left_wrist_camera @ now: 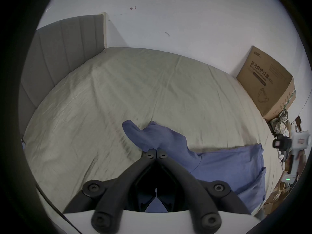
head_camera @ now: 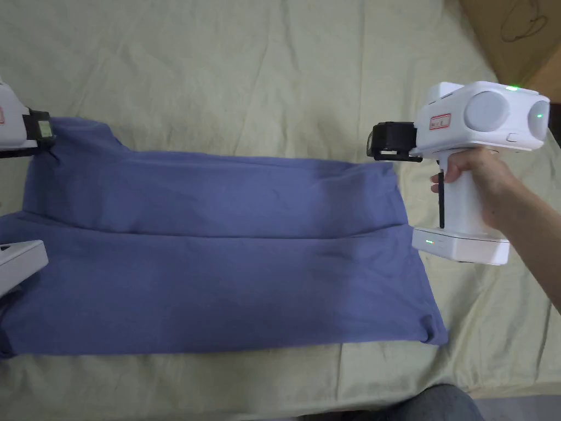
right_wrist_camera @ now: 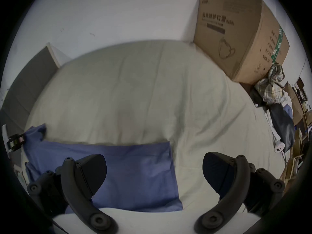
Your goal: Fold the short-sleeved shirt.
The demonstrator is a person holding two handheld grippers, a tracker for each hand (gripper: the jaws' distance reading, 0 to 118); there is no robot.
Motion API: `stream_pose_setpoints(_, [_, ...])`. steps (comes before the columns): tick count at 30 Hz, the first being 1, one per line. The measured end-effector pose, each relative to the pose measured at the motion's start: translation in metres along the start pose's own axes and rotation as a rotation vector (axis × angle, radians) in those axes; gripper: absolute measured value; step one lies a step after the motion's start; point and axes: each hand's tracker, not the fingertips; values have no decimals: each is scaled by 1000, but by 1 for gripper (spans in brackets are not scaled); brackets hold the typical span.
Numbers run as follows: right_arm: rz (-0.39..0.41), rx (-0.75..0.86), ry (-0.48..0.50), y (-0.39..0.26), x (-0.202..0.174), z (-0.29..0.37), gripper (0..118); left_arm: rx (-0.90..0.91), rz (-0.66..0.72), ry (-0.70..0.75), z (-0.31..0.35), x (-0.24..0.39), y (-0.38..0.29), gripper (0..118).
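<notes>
A blue short-sleeved shirt [head_camera: 219, 257] lies flat across the bed, its far long edge folded over toward me as a band. At the shirt's far left corner my left gripper [left_wrist_camera: 156, 150] is shut on a bunched bit of the blue cloth [left_wrist_camera: 152, 136], which rises off the sheet. That gripper's black tip [head_camera: 41, 129] meets the corner at the left edge of the head view. My right gripper [right_wrist_camera: 154, 171] hangs open over the shirt's far right corner [right_wrist_camera: 162, 151], with nothing between its jaws. A hand holds the right gripper's white body [head_camera: 471, 164].
The bed is covered by a pale green sheet [head_camera: 274, 71]. A large cardboard box [right_wrist_camera: 236, 40] stands at the far right against the wall, with bundled clothes and bags [right_wrist_camera: 273, 89] beside it. A grey headboard [left_wrist_camera: 55, 60] is on the left.
</notes>
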Motion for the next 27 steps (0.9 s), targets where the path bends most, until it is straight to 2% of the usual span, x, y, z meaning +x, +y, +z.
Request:
stream_pose_setpoints(2, [-35,-40,-20,1,3,-26,112,0,12,-10,1,0,-1,0])
stream_pose_setpoints(4, [-76,-79,-37,2,4,-47,101,-4,14,-9,1,1,-1,0])
stream_pose_setpoints(6, [-77,-79,-30,3,5,-60,98,-5,6,-10,2,7,-2,0])
stream_pose_setpoints(7, [-81,-76,-26,3,5,-66,91,-6,4,-10,3,9,-2,0])
stream_pose_setpoints(8, [-85,-76,-28,4,4,-70,79,-9,3,-9,2,10,-2,0])
stream_pose_setpoints(9, [-84,-74,-26,4,3,-70,62,-12,1,-8,2,11,-2,0])
stream_pose_setpoints(12, [-77,-74,-31,4,0,-72,3,-21,-1,-8,-2,17,-2,0])
stream_pose_setpoints(15, [-80,-80,-2,3,3,-62,2,-27,-1,-9,-1,21,-2,0])
stream_pose_setpoints(18, [-77,-22,23,5,9,-35,2,-22,18,-23,7,21,-2,0])
stream_pose_setpoints(23, [-57,116,111,-3,22,44,2,19,21,-67,44,16,-6,0])
stream_pose_setpoints(27, [-59,195,143,-39,30,110,2,57,27,-103,80,-1,-20,0])
